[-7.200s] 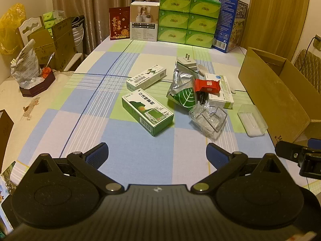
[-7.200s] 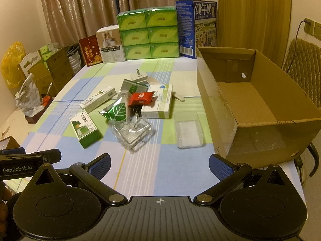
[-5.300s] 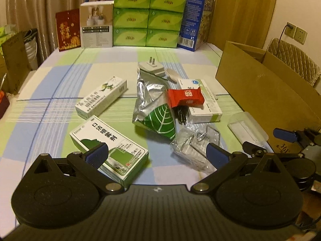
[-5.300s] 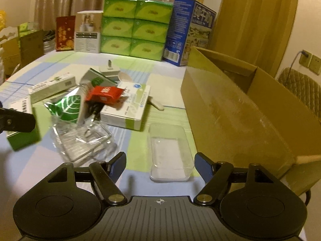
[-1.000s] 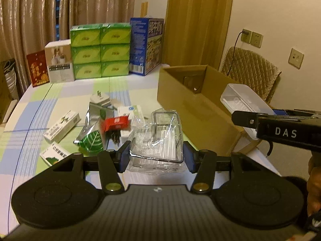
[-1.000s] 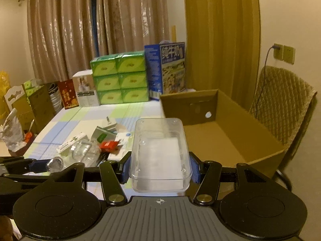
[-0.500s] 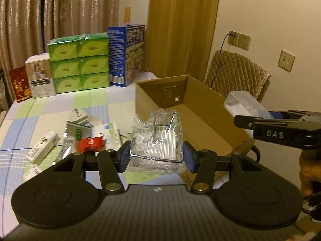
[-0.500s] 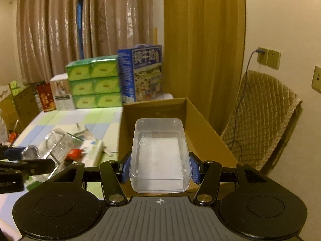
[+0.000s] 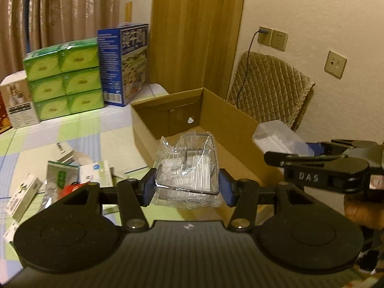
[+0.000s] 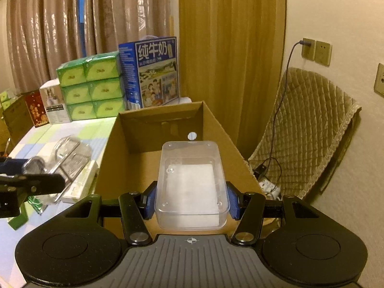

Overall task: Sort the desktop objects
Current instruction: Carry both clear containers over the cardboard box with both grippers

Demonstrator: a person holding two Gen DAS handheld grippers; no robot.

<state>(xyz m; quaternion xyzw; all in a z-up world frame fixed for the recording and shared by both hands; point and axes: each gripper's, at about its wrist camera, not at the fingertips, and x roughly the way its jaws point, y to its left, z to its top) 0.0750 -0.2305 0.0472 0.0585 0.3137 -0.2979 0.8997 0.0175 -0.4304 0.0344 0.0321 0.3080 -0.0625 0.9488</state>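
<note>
Left gripper clamps a crinkled clear pack above the carton's near left rim; right gripper clamps a clear lidded case over its near end. Lower each inside the walls before releasing, keeping the grippers apart.

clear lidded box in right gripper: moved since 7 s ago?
Yes. The clear box went from the table beside the carton up into the right gripper, above the carton's opening.

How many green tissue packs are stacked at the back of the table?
6 green tissue packs: two columns of three, stacked left of the blue milk carton. Any behind would be hidden.
</note>
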